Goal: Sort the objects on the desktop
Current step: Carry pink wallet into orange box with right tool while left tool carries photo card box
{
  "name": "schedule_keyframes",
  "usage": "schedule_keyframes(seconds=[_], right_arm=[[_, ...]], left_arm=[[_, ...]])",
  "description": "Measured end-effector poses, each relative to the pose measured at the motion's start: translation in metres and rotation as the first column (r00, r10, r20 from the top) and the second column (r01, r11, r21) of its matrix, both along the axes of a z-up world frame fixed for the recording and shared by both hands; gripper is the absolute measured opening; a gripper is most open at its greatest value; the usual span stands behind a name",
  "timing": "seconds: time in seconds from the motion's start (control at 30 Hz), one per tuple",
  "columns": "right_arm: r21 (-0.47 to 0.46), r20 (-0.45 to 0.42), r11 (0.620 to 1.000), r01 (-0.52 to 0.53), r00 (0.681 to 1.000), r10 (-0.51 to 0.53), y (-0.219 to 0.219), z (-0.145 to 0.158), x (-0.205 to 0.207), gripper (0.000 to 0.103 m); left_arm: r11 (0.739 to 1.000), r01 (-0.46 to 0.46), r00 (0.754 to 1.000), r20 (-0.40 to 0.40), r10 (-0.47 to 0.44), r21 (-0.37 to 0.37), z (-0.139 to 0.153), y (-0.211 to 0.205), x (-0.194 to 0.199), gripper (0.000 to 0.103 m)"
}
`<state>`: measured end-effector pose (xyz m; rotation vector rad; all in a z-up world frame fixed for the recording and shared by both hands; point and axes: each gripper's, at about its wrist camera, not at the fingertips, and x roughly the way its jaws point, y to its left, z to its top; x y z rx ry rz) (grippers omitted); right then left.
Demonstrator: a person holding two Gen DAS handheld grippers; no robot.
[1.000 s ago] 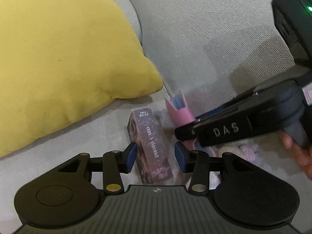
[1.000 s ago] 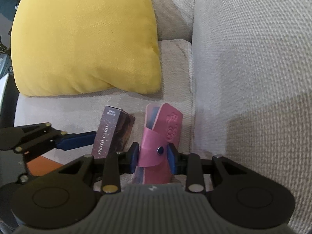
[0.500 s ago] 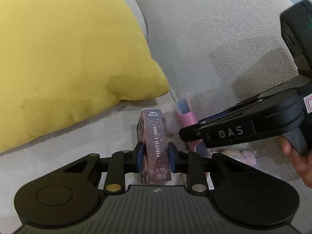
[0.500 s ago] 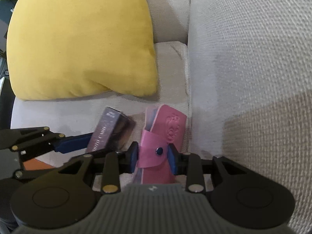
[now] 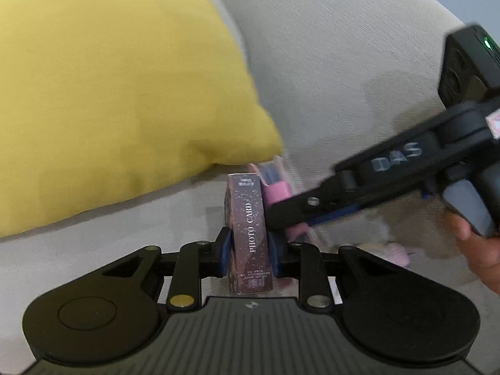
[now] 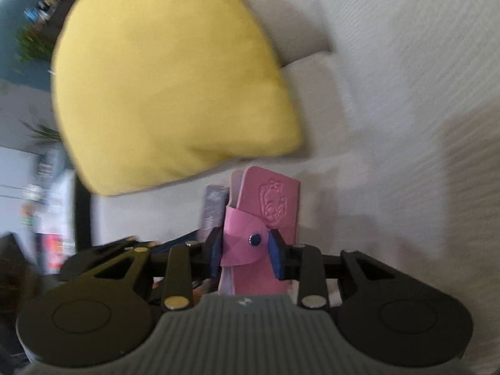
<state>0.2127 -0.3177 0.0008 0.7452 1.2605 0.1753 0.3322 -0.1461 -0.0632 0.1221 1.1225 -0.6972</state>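
Observation:
A dark purple box (image 5: 247, 218) printed PHOTO CARD stands on edge between the blue pads of my left gripper (image 5: 249, 251), which is shut on it. Just behind and right of it is a pink snap-button case (image 5: 276, 192), and my right gripper (image 6: 245, 250) is shut on that case (image 6: 272, 200) across its strap. In the right wrist view the box (image 6: 214, 206) shows only as a thin edge to the left of the case. Both things are held close together just above the sofa seat (image 5: 93, 256).
A large yellow cushion (image 5: 109, 93) fills the left and back of the beige sofa. The sofa back (image 5: 343, 62) rises to the right. A person's hand (image 5: 478, 250) grips the right tool. A small pale pink fuzzy thing (image 5: 397, 253) lies on the seat.
My left gripper closed on the photo card box, which went from lying flat to standing on edge. The right gripper rolled and sank slightly, keeping the pink case; its view is now blurred.

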Motion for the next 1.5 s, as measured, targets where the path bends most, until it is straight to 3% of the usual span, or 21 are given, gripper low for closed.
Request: schedule_keyframes(seconds=[0.07,0.3,0.63,0.87,1.07,1.27,1.37,1.5], right_arm=[[0.004,-0.003,1.0,-0.012,1.0,0.012,0.005,-0.005,0.001,0.034],[-0.228,-0.049,0.973,-0.046,0.998,0.036,0.016,-0.011,0.005,0.037],[-0.277,-0.035,0.958,-0.079,0.997,0.073,0.027,0.0,0.0,0.025],[-0.319,0.025,0.944,-0.085,0.995,0.099,0.032,0.028,-0.006,0.024],[-0.321,0.151,0.945,-0.063,0.982,0.117,0.043,0.075,-0.022,0.024],[-0.289,0.311,0.954,-0.076,0.935,0.168,0.077,0.132,-0.049,0.023],[-0.254,0.36,0.959,-0.124,0.908,0.213,0.104,0.156,-0.063,0.023],[-0.228,0.376,0.95,-0.211,0.881,0.286,0.148,0.163,-0.079,0.023]], left_arm=[[1.0,-0.017,0.999,-0.036,0.017,-0.004,-0.004,0.005,0.004,0.027],[1.0,0.008,0.999,-0.032,-0.008,-0.001,0.0,-0.011,0.0,0.027],[1.0,-0.012,0.999,-0.041,0.011,-0.02,-0.002,-0.005,0.006,0.027],[0.996,-0.042,0.999,-0.004,0.042,-0.08,0.034,0.005,-0.004,0.026],[0.982,-0.076,0.993,0.078,0.09,-0.174,0.094,0.042,-0.026,0.026],[0.967,-0.114,0.973,0.17,0.155,-0.227,0.15,0.111,-0.065,0.026],[0.958,-0.144,0.964,0.183,0.193,-0.249,0.164,0.147,-0.085,0.026],[0.949,-0.193,0.953,0.181,0.241,-0.25,0.164,0.188,-0.108,0.026]])
